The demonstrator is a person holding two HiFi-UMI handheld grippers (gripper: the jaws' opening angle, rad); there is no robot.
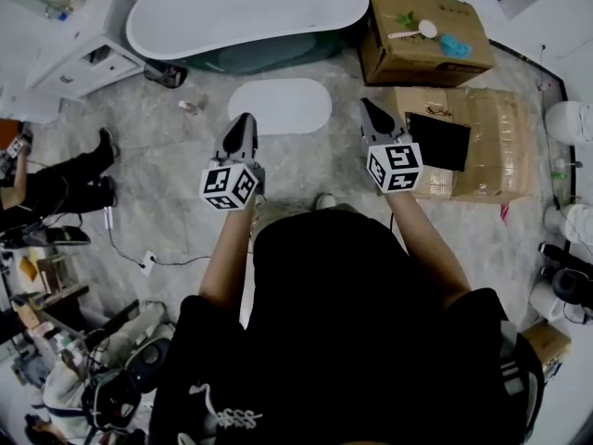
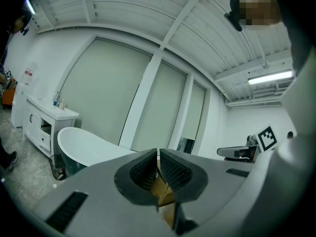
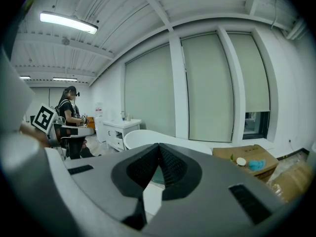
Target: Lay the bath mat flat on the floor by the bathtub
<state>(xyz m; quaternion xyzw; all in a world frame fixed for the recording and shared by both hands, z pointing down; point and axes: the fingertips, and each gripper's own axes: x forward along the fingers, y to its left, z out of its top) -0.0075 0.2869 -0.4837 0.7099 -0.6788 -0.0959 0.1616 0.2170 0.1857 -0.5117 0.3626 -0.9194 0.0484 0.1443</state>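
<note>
The white oval bath mat [image 1: 280, 106] lies flat on the grey floor just in front of the white bathtub [image 1: 246, 12]. My left gripper [image 1: 244, 121] hovers at the mat's near left edge, jaws shut with nothing in them. My right gripper [image 1: 369, 109] hangs to the right of the mat, also shut and empty. In the left gripper view the tub [image 2: 86, 149] shows beyond the closed gripper [image 2: 158, 154]. In the right gripper view the tub [image 3: 163, 139] and a sliver of the mat [image 3: 153, 199] appear past the closed gripper [image 3: 159, 148].
Two cardboard boxes [image 1: 424, 33] [image 1: 473, 142] stand right of the mat, one with a black pad [image 1: 439, 142] on it. A white cabinet [image 1: 79, 49] sits left of the tub. Another person's legs [image 1: 69, 179] and cables [image 1: 139, 258] are at left.
</note>
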